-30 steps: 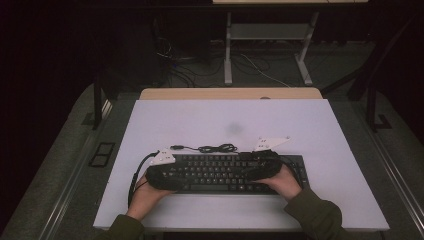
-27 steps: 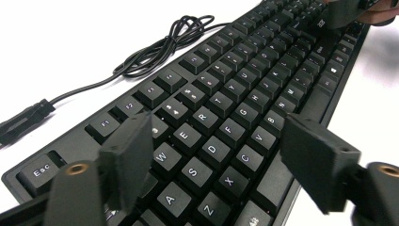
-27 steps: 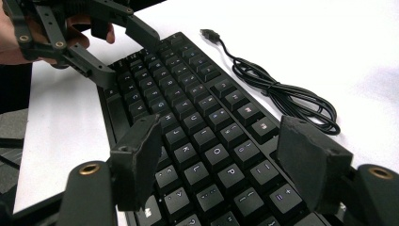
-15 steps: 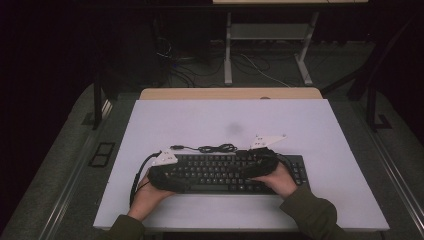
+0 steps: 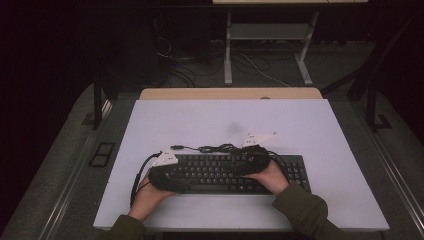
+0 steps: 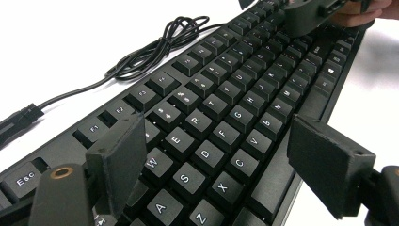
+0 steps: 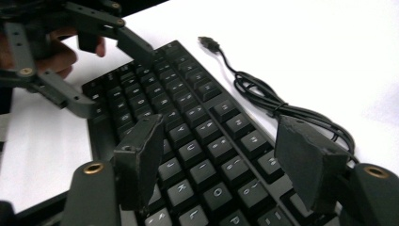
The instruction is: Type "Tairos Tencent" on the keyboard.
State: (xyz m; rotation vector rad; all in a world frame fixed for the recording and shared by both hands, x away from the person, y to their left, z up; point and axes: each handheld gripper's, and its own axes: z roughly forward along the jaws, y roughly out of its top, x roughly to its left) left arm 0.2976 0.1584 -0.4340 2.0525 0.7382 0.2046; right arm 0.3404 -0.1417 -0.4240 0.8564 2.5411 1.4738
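Left gripper (image 5: 165, 176): over the left end of the keyboard (image 5: 220, 172); in its own view (image 6: 211, 165) the jaws stand wide apart above the letter keys, nothing pressed between the pads. They have just been opening.
Keyboard look: black, full-size, low dark keycaps with pale legends; Esc and the F-keys along the far row at the left, a number block at the right end.
Keyboard place: flat on the white table (image 5: 310, 130), in the near half, a little left of the middle.
Keyboard axis: long axis runs left to right, parallel to the near table edge; the key rows face the person.
Cable (image 5: 210, 148): thin, black, bunched in loops just beyond the far edge of the keyboard, ending in a plug (image 7: 207, 42) that lies loose on the table to the left.
Right gripper (image 5: 255, 164): over the keys right of the middle; in its own view (image 7: 221, 160) the jaws gape wide above the keys, holding nothing.
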